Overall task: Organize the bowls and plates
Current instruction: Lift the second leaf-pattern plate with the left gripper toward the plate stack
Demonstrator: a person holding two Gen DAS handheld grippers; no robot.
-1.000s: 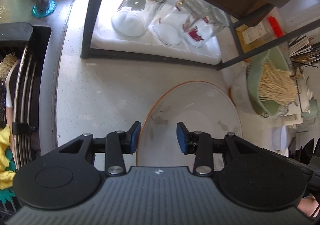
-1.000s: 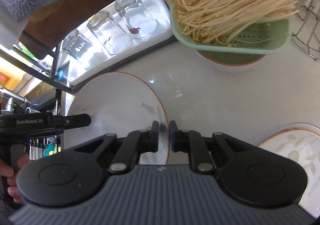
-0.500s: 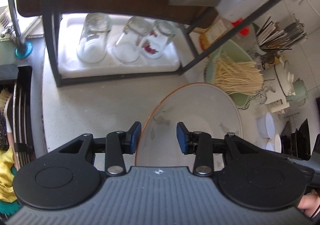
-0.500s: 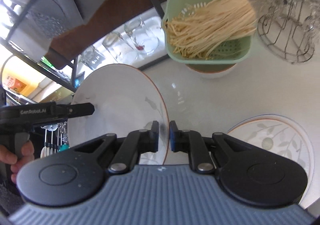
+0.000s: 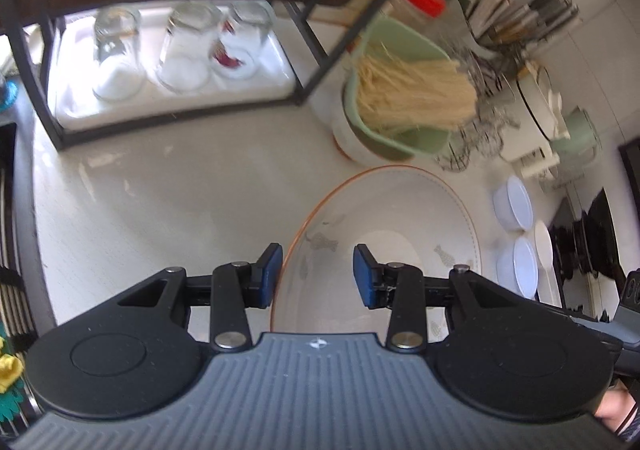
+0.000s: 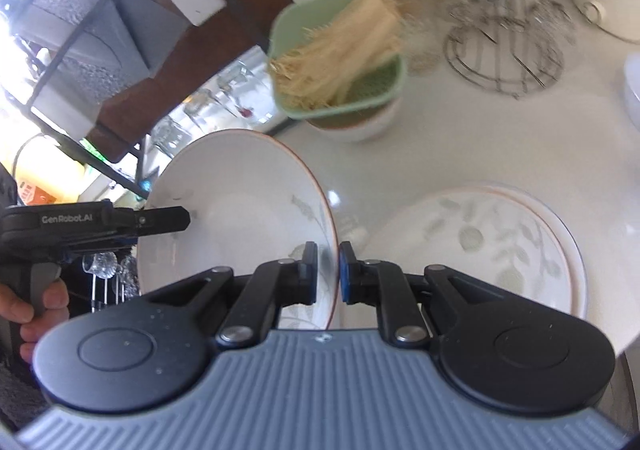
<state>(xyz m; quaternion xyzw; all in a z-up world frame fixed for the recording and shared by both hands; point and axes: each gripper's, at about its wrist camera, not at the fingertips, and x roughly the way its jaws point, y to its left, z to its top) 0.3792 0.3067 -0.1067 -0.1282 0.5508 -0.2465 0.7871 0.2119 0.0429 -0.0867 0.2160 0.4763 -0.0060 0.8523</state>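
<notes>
Since 0.5 s ago both wrist views have swung toward the right-hand part of the counter: the flat leaf-patterned plate (image 6: 500, 242) lying on the white countertop (image 5: 160, 186) shows more fully, and the background is motion-blurred.

Right gripper (image 6: 328, 274): jaws nearly together, clamped on the rim of the orange-rimmed white plate (image 6: 240, 210), one pad on each face. Plate is tilted up on edge, off the counter, concave face toward the left side. It sits just beside the flat plate, not touching it as far as the view shows.

Left gripper (image 5: 316, 274): jaws wide apart. In its view the held plate (image 5: 392, 226) lies between and beyond the blue pads (image 5: 269, 274); the left pad is just beside the rim, contact cannot be told. In the right wrist view the left gripper's finger overlaps the plate's far rim.

Surroundings:
- green colander of noodles (image 5: 404, 102) resting on a white bowl (image 6: 360, 126), behind the plates
- three upturned glasses (image 5: 184, 50) on a white tray (image 5: 180, 102) under the black rack (image 5: 316, 50)
- small white lidded bowls (image 5: 514, 206) at far right
- wire rack (image 6: 504, 50), blurred
</notes>
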